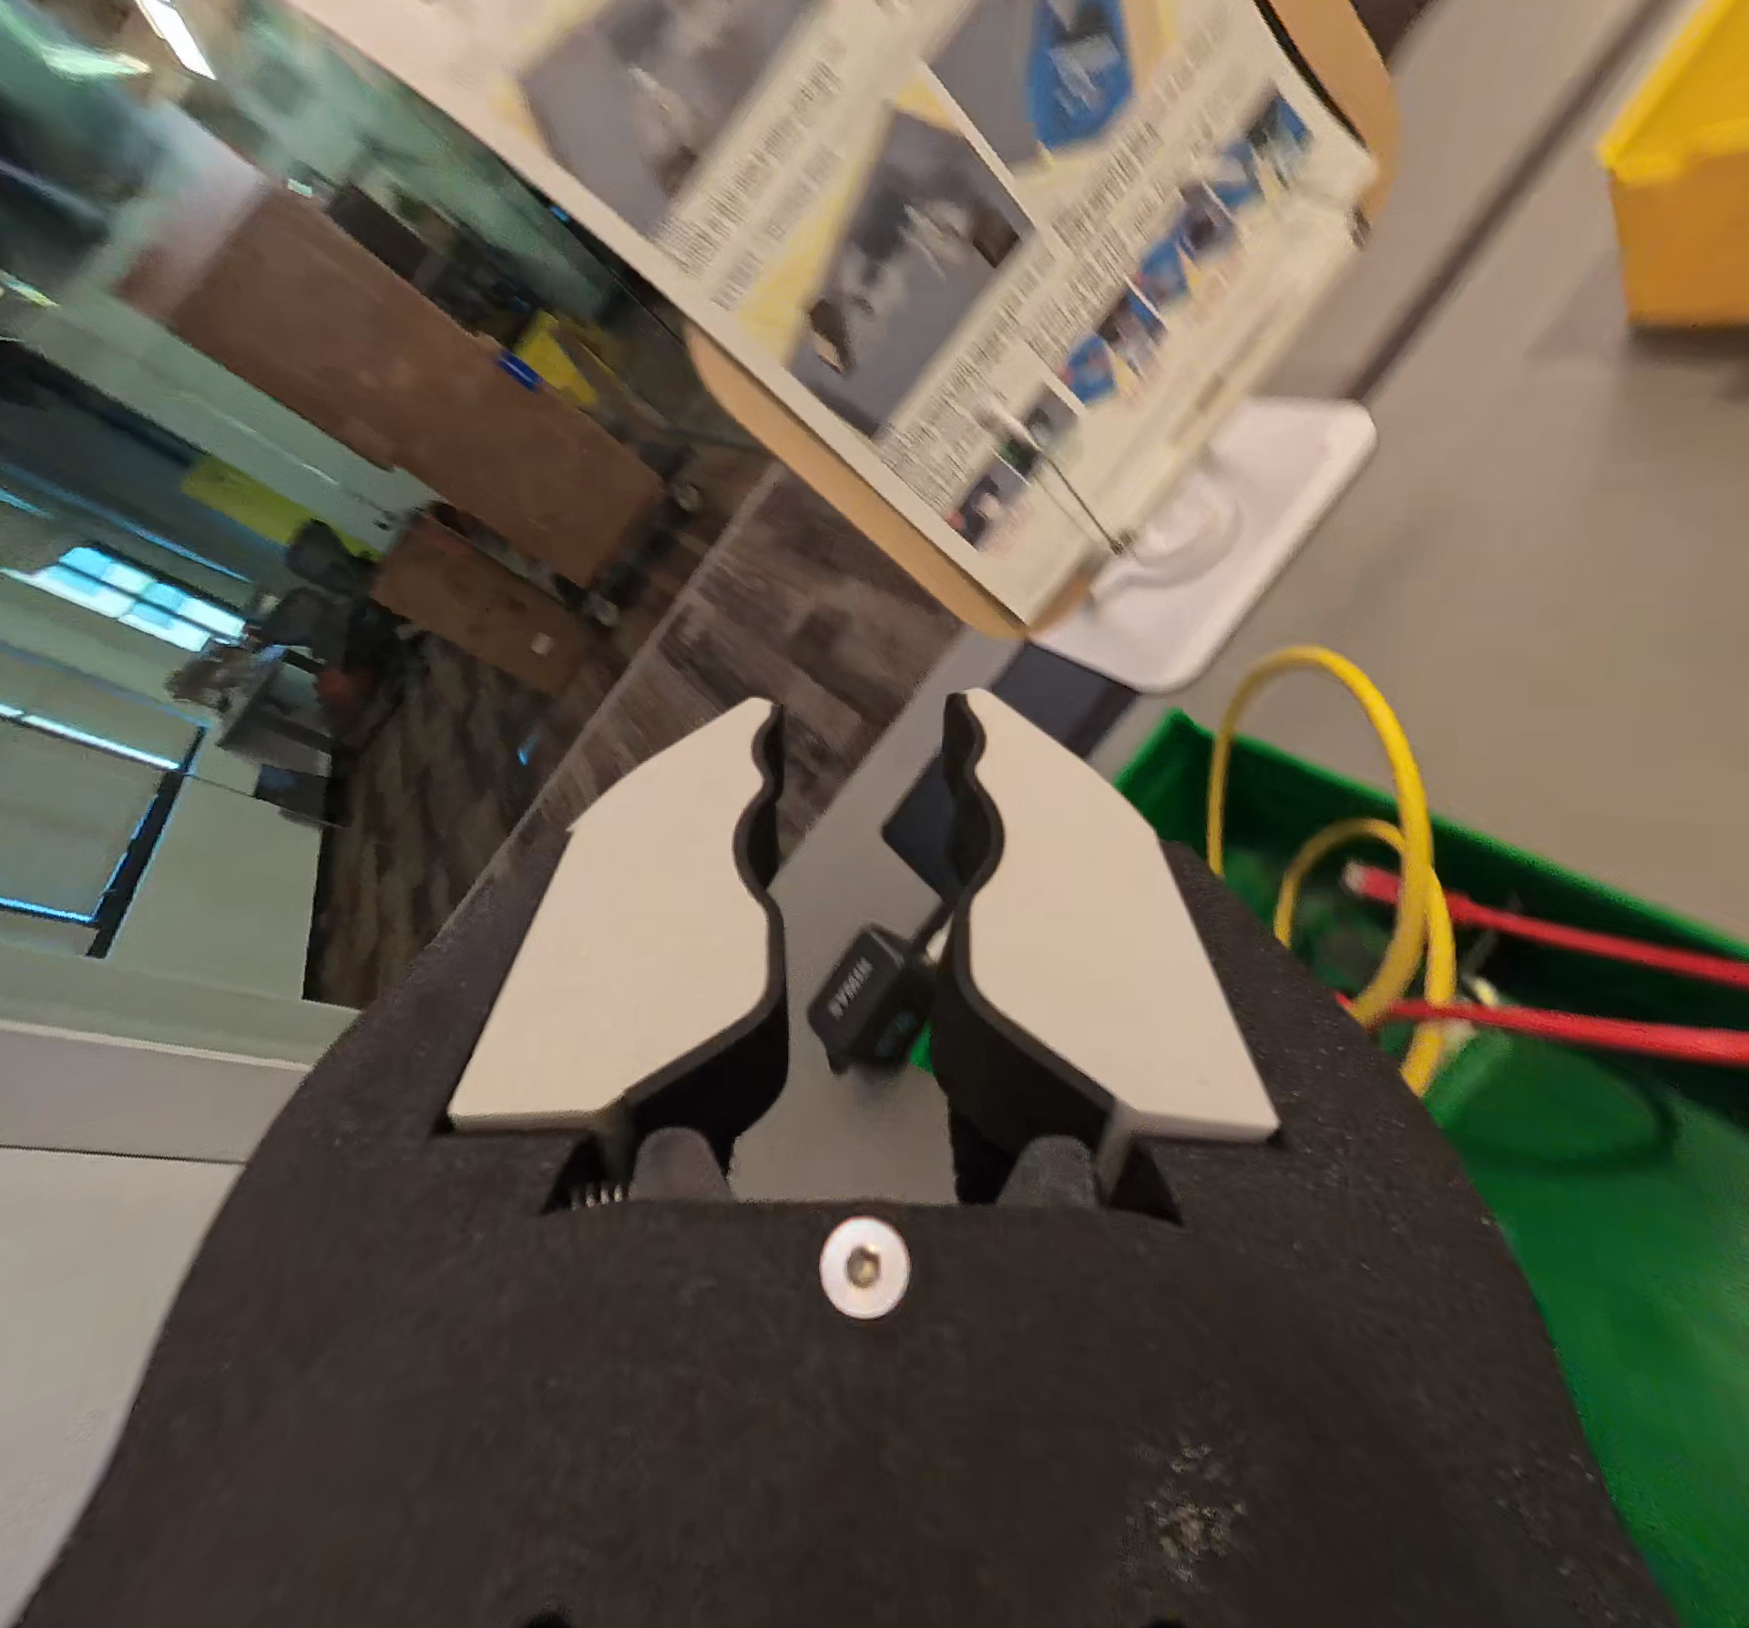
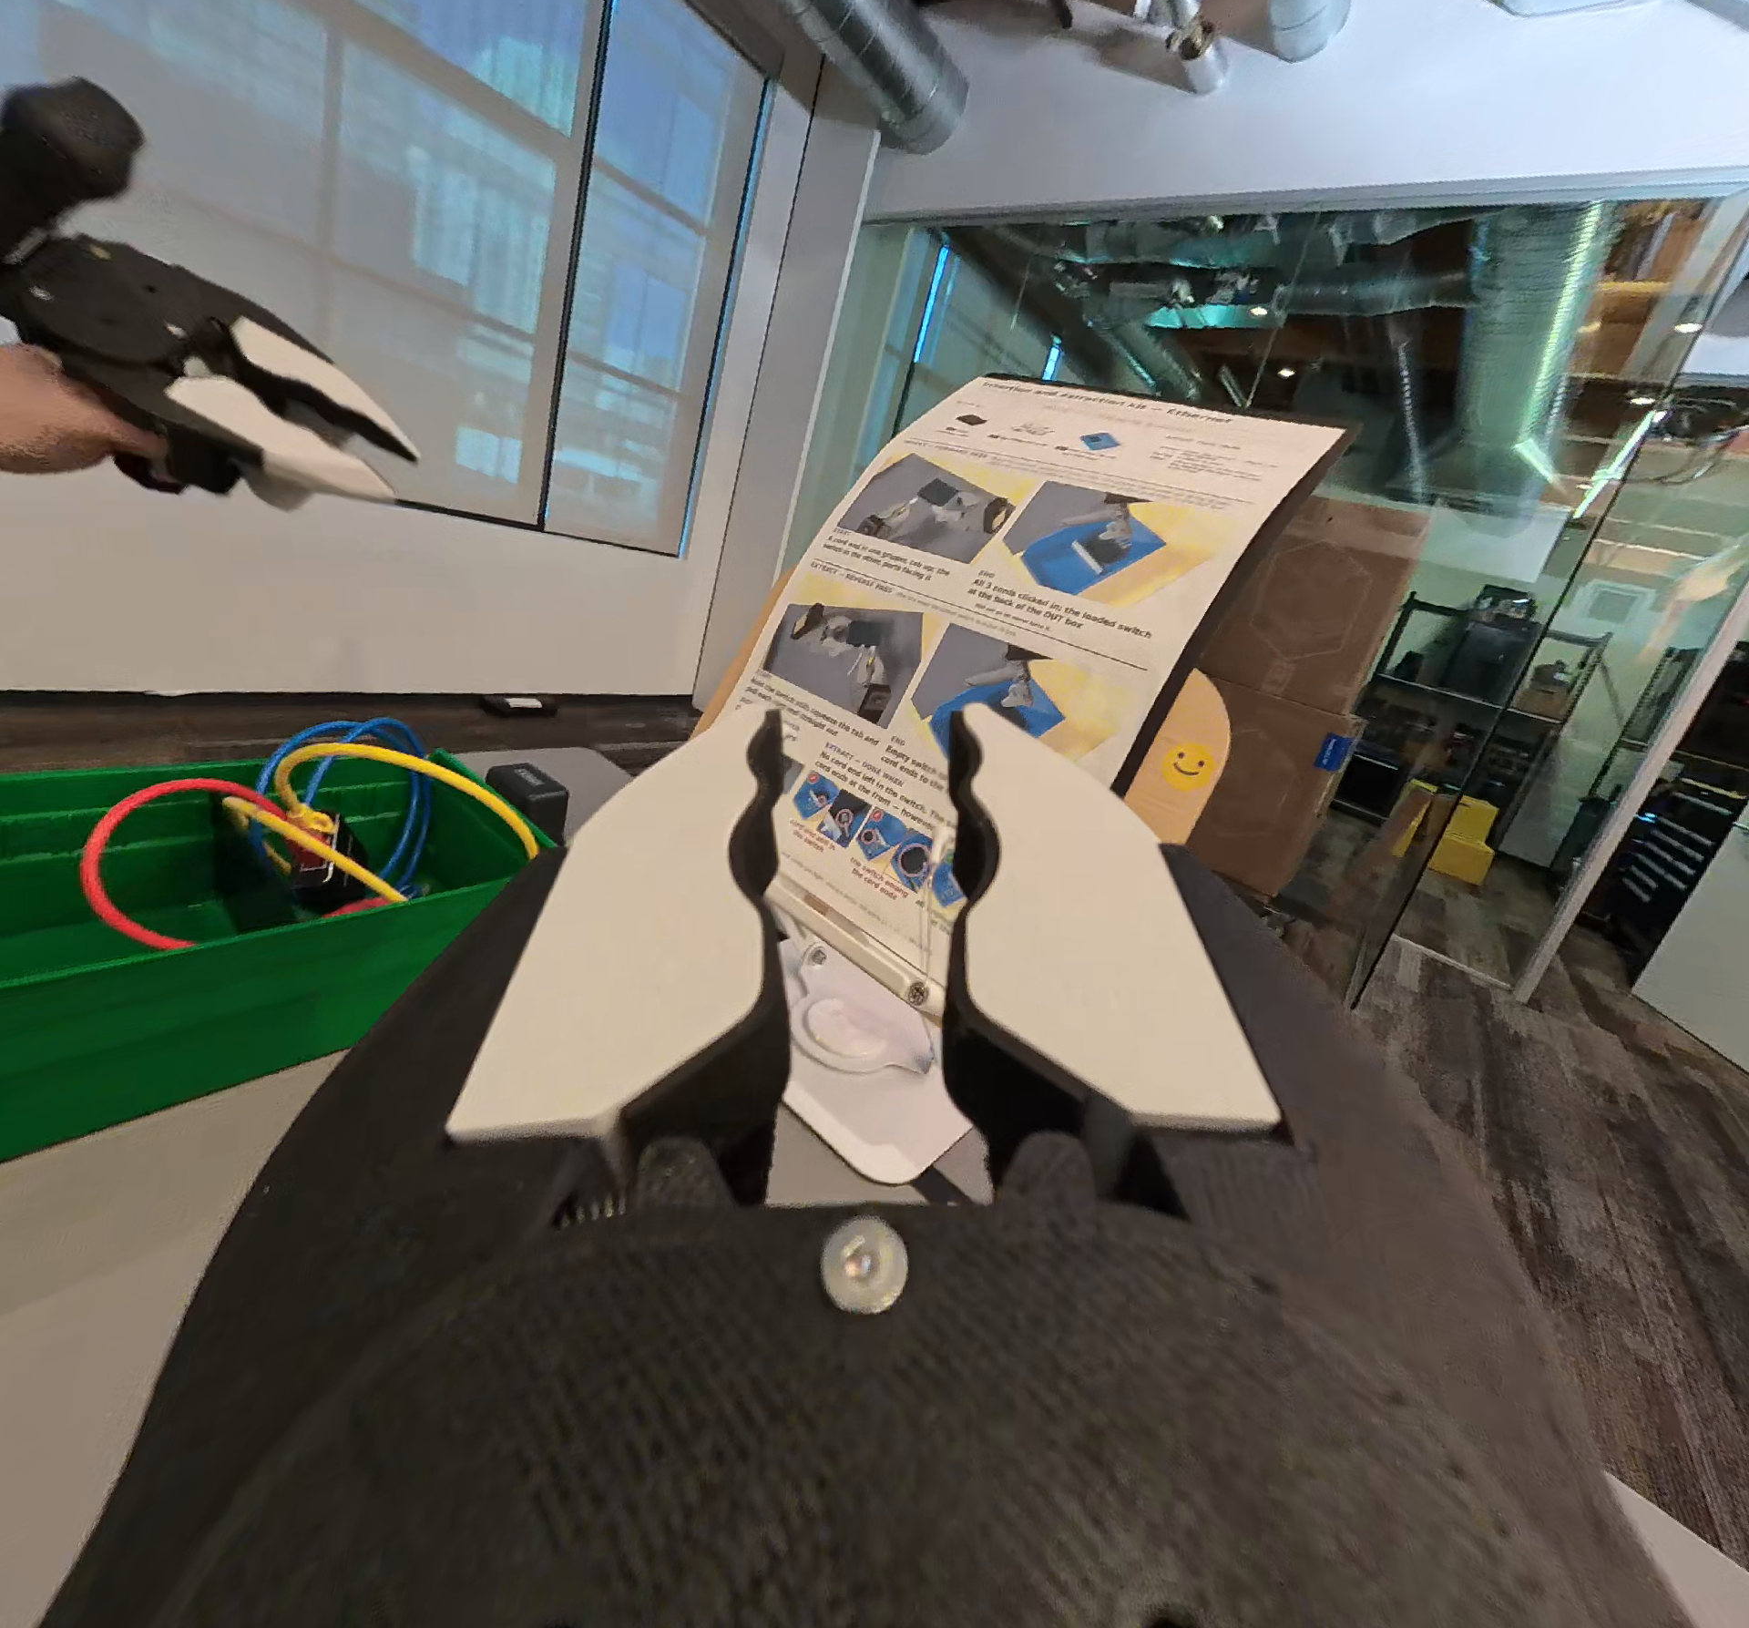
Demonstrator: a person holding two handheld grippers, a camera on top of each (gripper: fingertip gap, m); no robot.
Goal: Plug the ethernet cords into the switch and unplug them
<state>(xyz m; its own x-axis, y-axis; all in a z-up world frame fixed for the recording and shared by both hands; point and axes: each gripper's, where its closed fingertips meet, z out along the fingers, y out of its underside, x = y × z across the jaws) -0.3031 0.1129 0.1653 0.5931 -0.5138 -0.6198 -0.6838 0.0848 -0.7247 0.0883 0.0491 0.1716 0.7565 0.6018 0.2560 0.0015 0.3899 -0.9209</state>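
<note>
A green bin [image 2: 189,1015] on the grey table holds a small black switch [image 2: 326,868] with a red cord [image 2: 180,789], a yellow cord [image 2: 379,754] and a blue cord [image 2: 379,723] looping out of it. In the left wrist view the bin [image 1: 1609,1299] is at the right, with the yellow cord [image 1: 1311,657] and the red cord [image 1: 1562,928]. My left gripper [image 1: 863,704] is open and empty, raised and tilted left of the bin; it also shows in the right wrist view [image 2: 312,447]. My right gripper [image 2: 863,719] is open and empty, right of the bin.
A curved instruction sheet [image 2: 1041,598] on a white stand base [image 2: 852,1043] is straight ahead of the right gripper. A small black device [image 1: 866,1005] lies on the table by the bin. A yellow bin [image 1: 1685,191] sits farther off. Glass walls and cardboard boxes stand behind. Tip to tip, the grippers are about 40 cm apart.
</note>
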